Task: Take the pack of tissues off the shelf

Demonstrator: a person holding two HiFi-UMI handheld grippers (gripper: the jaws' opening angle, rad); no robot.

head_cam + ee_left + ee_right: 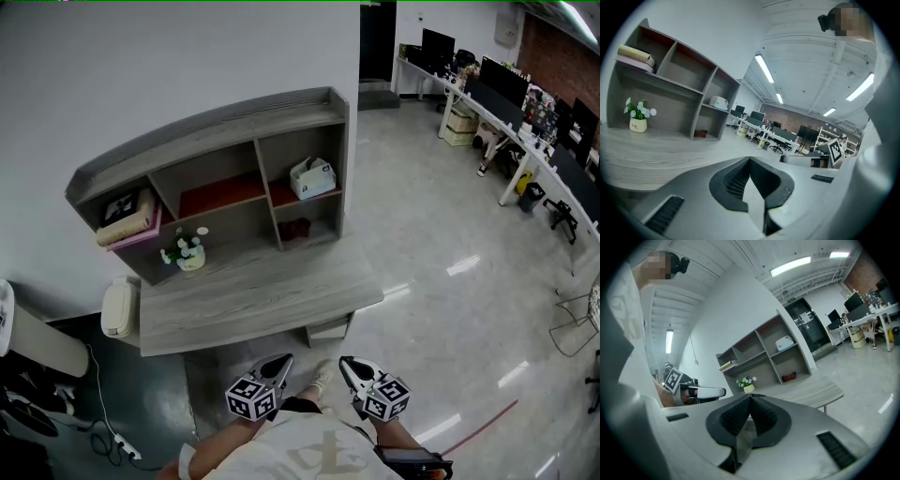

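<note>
A person stands facing a grey wooden shelf unit that sits on a desk. The pack of tissues rests in the shelf's upper right compartment. The left gripper and right gripper are held low by the person's body, well apart from the shelf. Each has its jaws pressed together, holding nothing.

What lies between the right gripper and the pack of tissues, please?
In the head view, the bare desk top and a small red item in the lower cubby lie between the right gripper and the pack of tissues.
</note>
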